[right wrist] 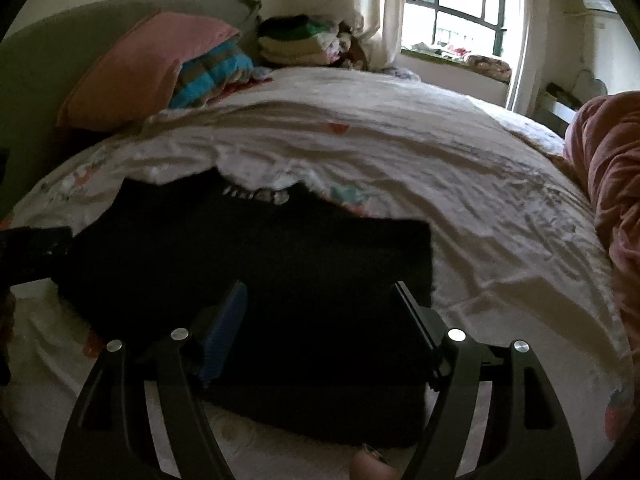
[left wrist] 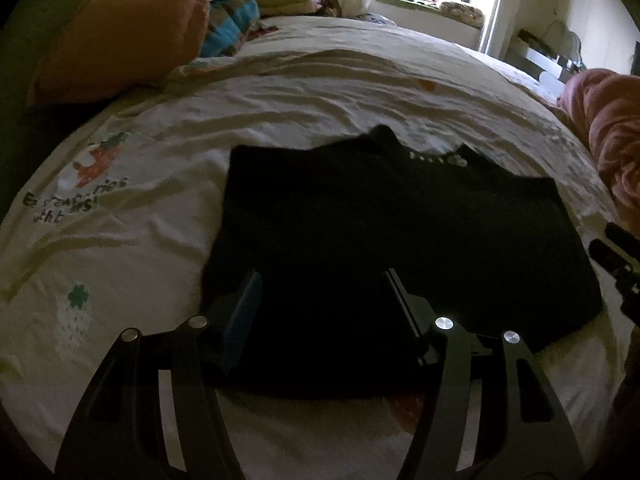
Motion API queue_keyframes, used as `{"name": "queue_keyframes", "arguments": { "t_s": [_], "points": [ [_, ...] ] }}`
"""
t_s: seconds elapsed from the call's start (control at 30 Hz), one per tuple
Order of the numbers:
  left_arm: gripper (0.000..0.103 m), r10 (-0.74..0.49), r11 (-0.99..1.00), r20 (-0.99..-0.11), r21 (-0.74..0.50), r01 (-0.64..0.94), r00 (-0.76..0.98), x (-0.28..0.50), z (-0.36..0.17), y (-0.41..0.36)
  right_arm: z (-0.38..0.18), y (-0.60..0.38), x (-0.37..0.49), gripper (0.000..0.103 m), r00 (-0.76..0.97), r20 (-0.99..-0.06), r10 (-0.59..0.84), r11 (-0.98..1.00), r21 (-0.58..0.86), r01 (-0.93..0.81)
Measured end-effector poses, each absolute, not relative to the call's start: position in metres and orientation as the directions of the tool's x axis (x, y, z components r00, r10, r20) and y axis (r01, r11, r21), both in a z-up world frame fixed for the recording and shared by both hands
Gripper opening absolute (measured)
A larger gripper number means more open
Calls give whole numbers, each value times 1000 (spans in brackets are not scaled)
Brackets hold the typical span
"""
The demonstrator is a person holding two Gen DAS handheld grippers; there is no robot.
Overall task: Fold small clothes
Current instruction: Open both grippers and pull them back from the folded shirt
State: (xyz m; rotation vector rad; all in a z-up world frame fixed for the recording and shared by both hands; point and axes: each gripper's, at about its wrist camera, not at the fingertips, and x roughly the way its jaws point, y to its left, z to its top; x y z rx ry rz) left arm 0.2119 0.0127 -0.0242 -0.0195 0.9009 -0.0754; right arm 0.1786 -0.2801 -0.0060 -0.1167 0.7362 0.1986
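Black garment (left wrist: 380,232) flat, beneath both spread grippers

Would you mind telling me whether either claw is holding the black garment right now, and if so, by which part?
Nothing is held. The left claw and the right claw both stand open over the black garment on the bed sheet, with nothing pinched between the fingers.

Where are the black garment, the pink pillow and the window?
black garment (left wrist: 380,232), left wrist view, middle of the cloth.
pink pillow (right wrist: 148,60), right wrist view, its front face.
window (right wrist: 460,4), right wrist view, the barred pane.
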Motion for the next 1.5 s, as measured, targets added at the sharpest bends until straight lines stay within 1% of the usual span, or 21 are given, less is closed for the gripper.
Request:
{"name": "queue_keyframes", "arguments": {
  "t_s": [0.33,0.43,0.63,0.77,1.07,1.27,1.33,1.4,1.5],
  "points": [
    [54,-75,996,-816,-41,73,573,204,-42,4,-27,-272,174,72,677,-725,129,971,-46,-235],
    [65,-76,997,-824,-47,66,561,203,-46,6,-34,-273,175,72,657,-744,124,971,-45,-235],
    [65,-83,996,-830,-60,61,551,197,-53,11,-54,-284,179,72,592,-797,116,978,-13,-209],
    [65,-89,996,-831,-67,61,549,193,-55,13,-61,-290,176,73,573,-807,144,979,31,-204],
    [65,-109,994,-824,-91,60,556,183,-55,17,-64,-294,164,73,566,-810,153,980,50,-195],
    [65,-122,993,-815,-105,61,566,175,-53,21,-61,-294,156,81,574,-805,152,981,51,-188],
    [65,-124,992,-814,-110,59,568,172,-52,23,-60,-293,154,86,577,-803,149,981,45,-190],
    [66,-126,992,-811,-116,55,571,170,-51,24,-58,-293,151,88,584,-799,142,981,38,-188],
    [70,-121,992,-807,-117,45,578,167,-47,28,-53,-292,147,94,597,-791,135,983,29,-184]
  ]
}}
